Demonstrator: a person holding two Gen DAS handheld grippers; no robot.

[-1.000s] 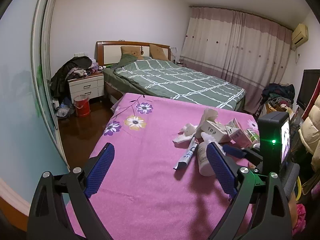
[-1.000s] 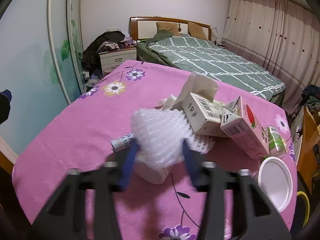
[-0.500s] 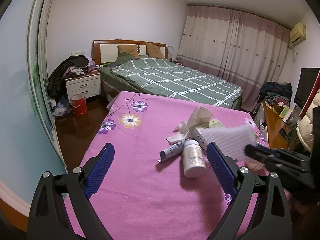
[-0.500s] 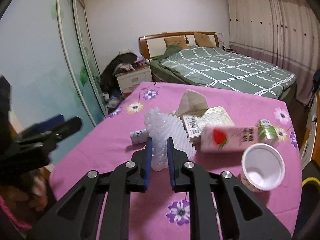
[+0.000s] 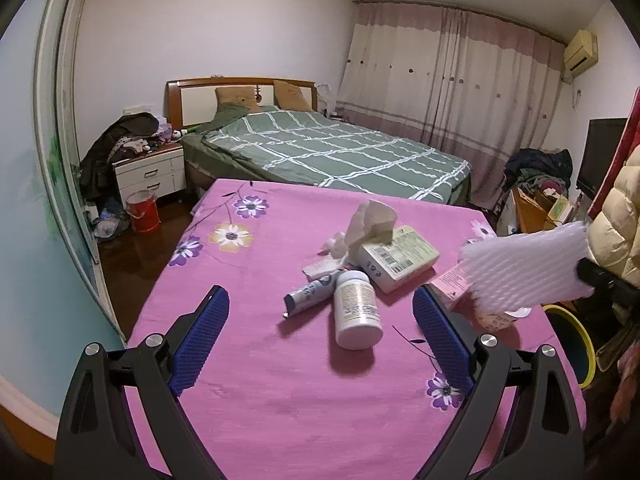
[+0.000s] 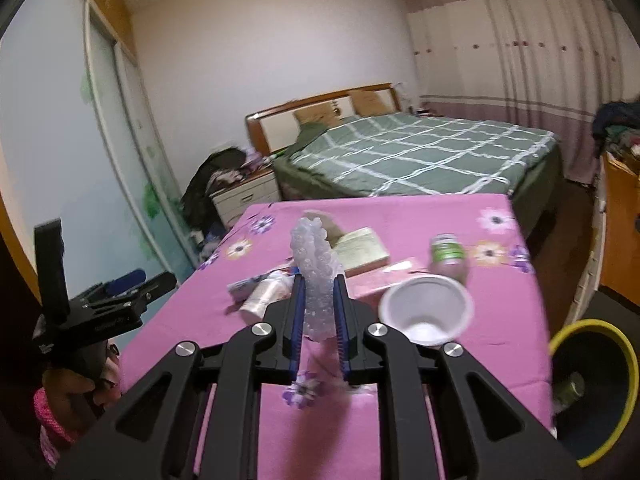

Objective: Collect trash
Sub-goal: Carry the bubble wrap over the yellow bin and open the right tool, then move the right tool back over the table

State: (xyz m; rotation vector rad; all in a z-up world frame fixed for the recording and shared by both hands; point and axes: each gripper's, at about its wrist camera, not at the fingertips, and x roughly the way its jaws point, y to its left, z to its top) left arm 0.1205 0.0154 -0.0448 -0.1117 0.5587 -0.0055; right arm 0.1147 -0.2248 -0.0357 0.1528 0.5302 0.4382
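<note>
holding: my right claw (image 6: 318, 316) has just been closing, foam net (image 6: 316, 280) pinched
left claw (image 5: 320, 320): wide, nothing held
bottle (image 5: 356, 312): twelve o'clock of it, on the bench (image 5: 280, 400)

Bedroom, white walls. Bed (image 5: 332, 156) with green checked cover and wooden headboard (image 5: 240, 94), white nightstand (image 5: 150, 174) piled with clothes, dark wood floor (image 5: 128, 256), pink-and-white curtains (image 5: 452, 80) drawn, AC unit (image 5: 581, 50) high on right wall, sliding wardrobe door (image 5: 52, 140) left

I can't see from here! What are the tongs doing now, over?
Right tongs shut on foam net, lifted off the table. Left tongs open, empty, over the white bottle. Yellow-rimmed bin at right, path clear.
</note>
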